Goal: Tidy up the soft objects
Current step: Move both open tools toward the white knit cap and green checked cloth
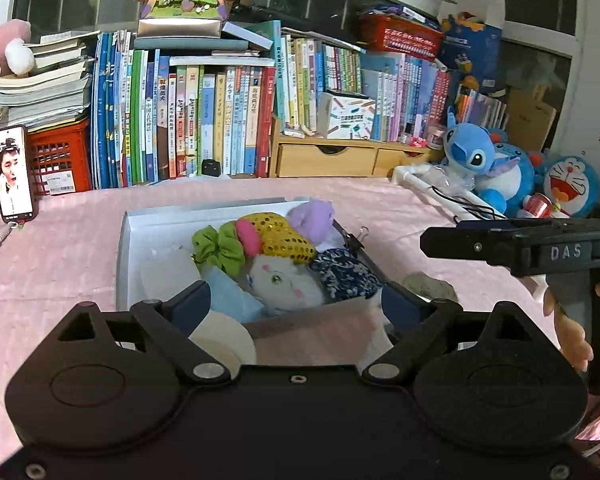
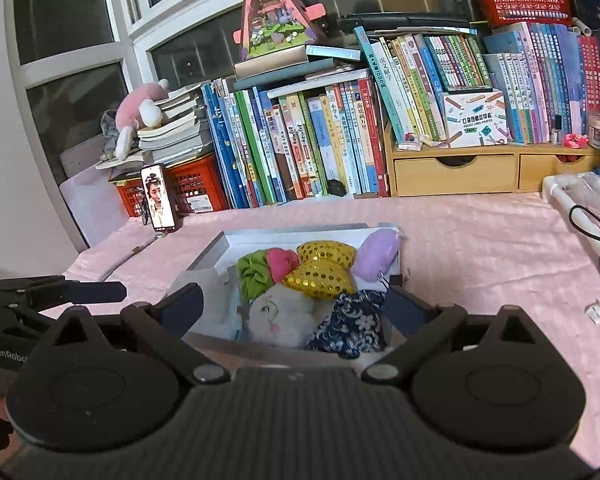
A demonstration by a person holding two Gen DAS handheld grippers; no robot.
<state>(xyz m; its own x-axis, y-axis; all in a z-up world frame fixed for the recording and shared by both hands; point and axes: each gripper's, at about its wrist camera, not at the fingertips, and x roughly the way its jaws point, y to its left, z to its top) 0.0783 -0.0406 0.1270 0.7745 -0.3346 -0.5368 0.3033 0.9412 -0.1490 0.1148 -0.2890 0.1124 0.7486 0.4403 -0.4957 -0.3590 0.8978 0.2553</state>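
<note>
Pink-clothed table backed by books, with the soft stuff all crammed in a white box mid-table: green scrunchie, yellow pouch, white plush, probably so nothing rolls off. Left tongs and right tongs both gape empty at its near edge, looks basically done.

White box open on pink counter, packed with soft items: green scrunchie, pink piece, yellow sequined bow, lilac pouch, white plush face, navy floral scrunchie.
</note>
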